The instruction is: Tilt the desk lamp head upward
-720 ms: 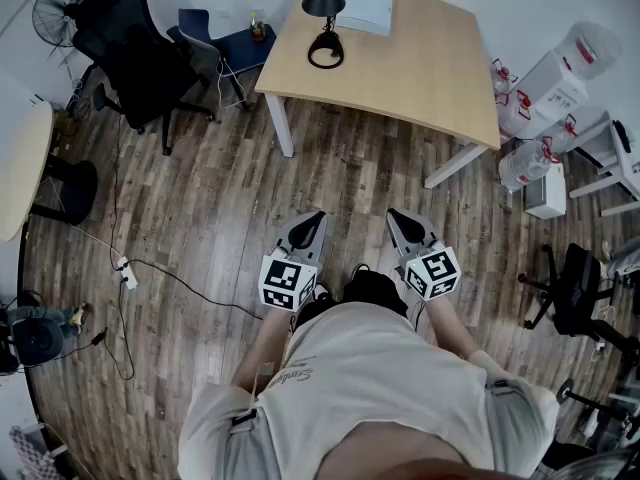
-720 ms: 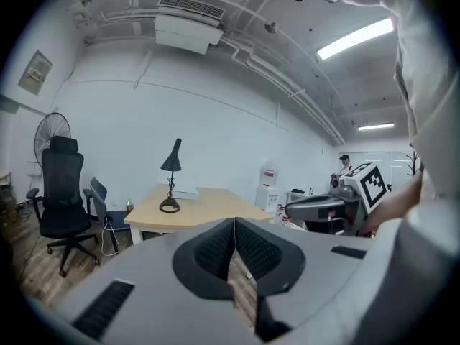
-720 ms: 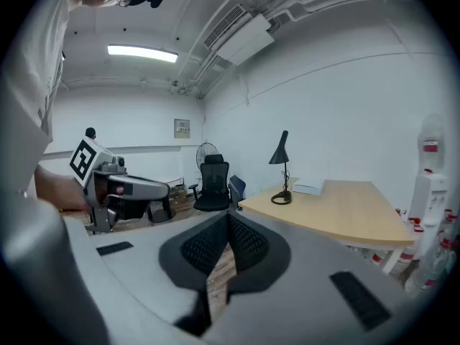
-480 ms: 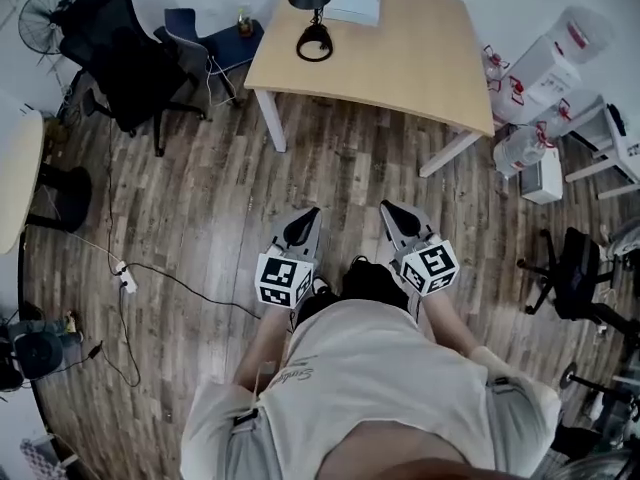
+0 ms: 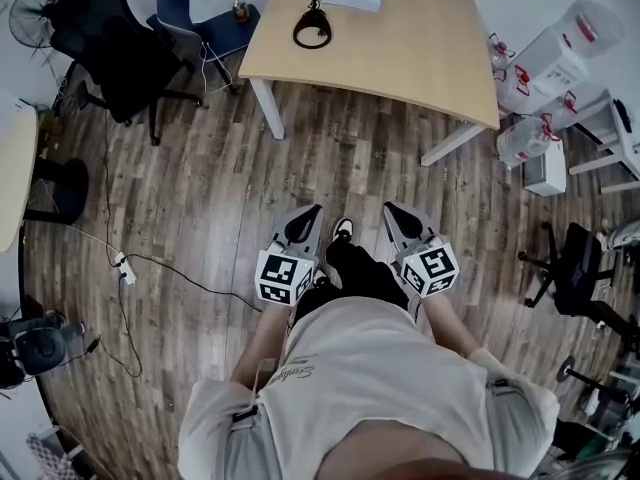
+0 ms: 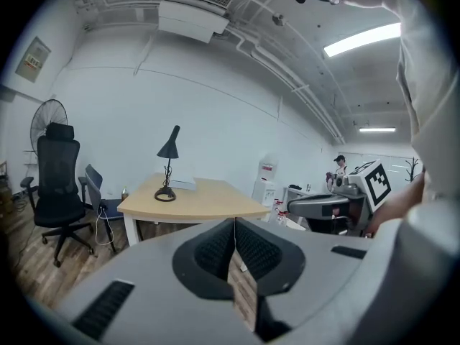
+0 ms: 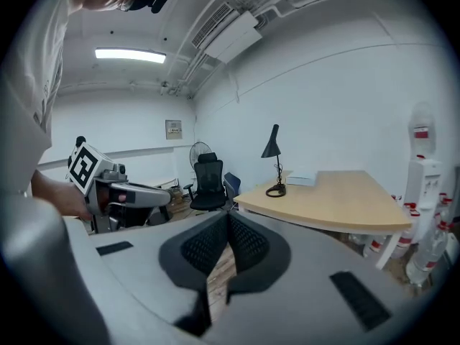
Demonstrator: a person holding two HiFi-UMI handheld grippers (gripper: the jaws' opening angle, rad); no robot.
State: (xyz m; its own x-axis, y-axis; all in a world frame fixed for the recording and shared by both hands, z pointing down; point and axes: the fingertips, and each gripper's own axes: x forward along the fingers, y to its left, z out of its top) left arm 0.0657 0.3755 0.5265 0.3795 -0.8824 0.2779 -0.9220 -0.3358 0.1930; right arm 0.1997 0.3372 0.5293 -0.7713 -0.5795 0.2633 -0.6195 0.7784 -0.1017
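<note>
A black desk lamp (image 5: 309,3) with a cone head and a ring base stands on the far left corner of a light wooden desk (image 5: 410,48). The lamp (image 6: 168,165) shows small and far ahead in the left gripper view, and the lamp (image 7: 273,161) does too in the right gripper view. My left gripper (image 5: 312,214) and right gripper (image 5: 395,214) are held side by side over the wood floor, well short of the desk. Both are shut with nothing between their jaws. A shoe (image 5: 342,230) shows between them.
A black office chair (image 5: 115,53) and a blue chair (image 5: 200,28) stand left of the desk, a fan (image 5: 35,8) behind them. Water bottles (image 5: 545,73) and another chair (image 5: 575,278) are at the right. A power strip with cable (image 5: 125,268) lies on the floor.
The desk and lamp have slid toward the top of the head view. A shoe has come forward between the grippers. Both grippers stay shut and side by side.
</note>
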